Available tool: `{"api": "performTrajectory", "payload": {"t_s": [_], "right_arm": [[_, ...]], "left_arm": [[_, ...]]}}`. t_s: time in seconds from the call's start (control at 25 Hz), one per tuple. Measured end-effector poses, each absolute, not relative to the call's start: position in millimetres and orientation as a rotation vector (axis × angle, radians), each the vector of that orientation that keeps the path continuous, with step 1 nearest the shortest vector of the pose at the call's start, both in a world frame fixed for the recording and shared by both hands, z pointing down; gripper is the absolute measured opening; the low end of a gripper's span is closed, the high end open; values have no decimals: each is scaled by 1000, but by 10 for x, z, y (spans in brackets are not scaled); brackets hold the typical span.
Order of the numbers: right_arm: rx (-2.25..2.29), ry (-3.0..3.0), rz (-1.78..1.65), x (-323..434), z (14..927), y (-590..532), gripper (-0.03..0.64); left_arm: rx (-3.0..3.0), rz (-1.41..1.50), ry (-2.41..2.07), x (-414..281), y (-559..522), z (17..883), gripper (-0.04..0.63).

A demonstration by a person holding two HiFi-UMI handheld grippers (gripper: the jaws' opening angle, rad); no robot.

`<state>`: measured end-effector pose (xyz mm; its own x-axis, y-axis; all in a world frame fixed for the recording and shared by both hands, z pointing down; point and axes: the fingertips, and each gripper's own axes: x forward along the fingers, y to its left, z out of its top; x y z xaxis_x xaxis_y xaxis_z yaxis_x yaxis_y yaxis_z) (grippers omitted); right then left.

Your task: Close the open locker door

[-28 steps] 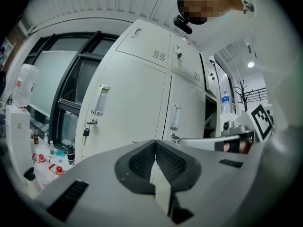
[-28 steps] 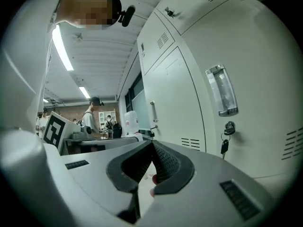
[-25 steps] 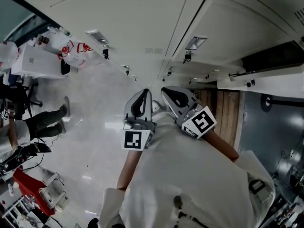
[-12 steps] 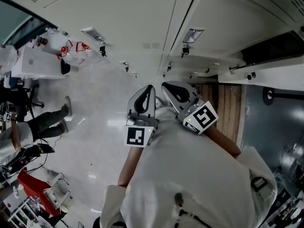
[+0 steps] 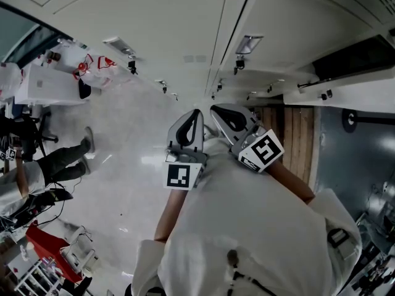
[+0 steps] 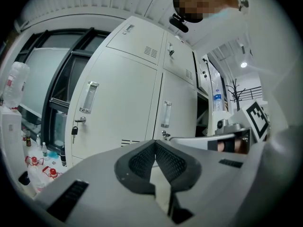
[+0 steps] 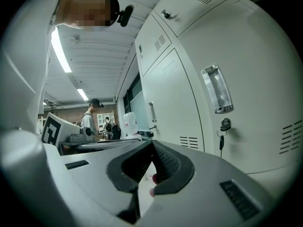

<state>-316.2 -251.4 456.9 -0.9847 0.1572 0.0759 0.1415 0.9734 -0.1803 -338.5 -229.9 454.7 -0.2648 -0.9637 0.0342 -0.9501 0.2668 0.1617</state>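
Observation:
A row of white lockers (image 5: pixel 185 29) fills the top of the head view. At the upper right one locker stands open, a dark opening (image 5: pixel 361 57), with a white door panel (image 5: pixel 345 100) jutting out beside it. The left gripper view shows that opening as a dark gap (image 6: pixel 202 119) right of the closed doors. My left gripper (image 5: pixel 196 113) and right gripper (image 5: pixel 216 110) are side by side near the chest, both shut and empty, clear of the lockers. The left gripper (image 6: pixel 155 143) faces closed doors. The right gripper (image 7: pixel 151 143) points along a locker with a key (image 7: pixel 222 126).
A dark grey cabinet (image 5: pixel 352 159) and a wooden strip (image 5: pixel 290 140) lie at the right. People (image 5: pixel 37 165), bags and a desk crowd the left. Pale floor (image 5: pixel 123 165) lies between. In the right gripper view, people (image 7: pixel 90 117) stand far off down the aisle.

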Motion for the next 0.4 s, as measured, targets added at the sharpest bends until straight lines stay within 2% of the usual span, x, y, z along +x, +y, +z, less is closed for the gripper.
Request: {"api": "performTrajectory", "payload": {"t_s": [0.4], "right_arm": [[-237, -3011, 283, -3214, 4623, -2472, 26]], "left_arm": [[1793, -177, -2409, -3464, -2230, 4582, 8]]}}
